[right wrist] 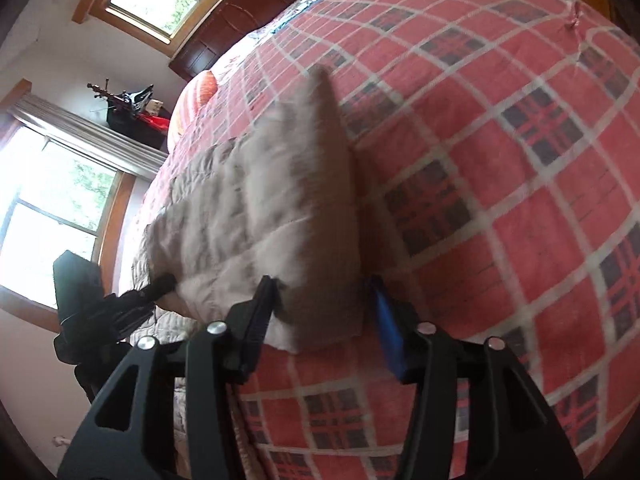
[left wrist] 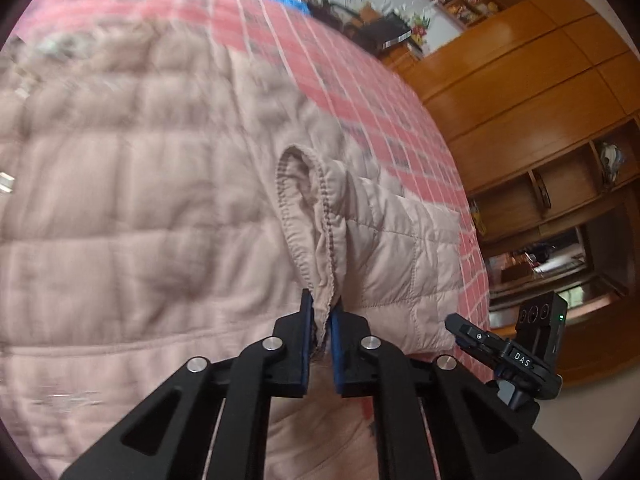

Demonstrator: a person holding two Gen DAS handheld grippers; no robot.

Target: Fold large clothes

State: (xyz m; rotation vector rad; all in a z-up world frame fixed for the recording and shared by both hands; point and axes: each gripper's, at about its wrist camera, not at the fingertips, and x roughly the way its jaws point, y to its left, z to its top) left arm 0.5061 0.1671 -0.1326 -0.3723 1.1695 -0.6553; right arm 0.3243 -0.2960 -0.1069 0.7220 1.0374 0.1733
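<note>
One quilted beige jacket (left wrist: 120,208) spread on bed w/ red plaid cover (right wrist: 500,200). Sleeve cuff (left wrist: 316,240) raised off the body, pinched at its hem by left gripper (left wrist: 321,316), jaws narrow, clamped on fabric. Right gripper (right wrist: 324,296): jaws wide, straddling a jacket corner (right wrist: 320,220); contact unclear, blurred. Wood cabinets (left wrist: 532,92) at 2 o'clock in left view; windows (right wrist: 52,208) at 9 o'clock in right view.

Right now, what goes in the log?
left tongs: shut on sleeve cuff | right tongs: open around jacket | bedspread: underneath
</note>
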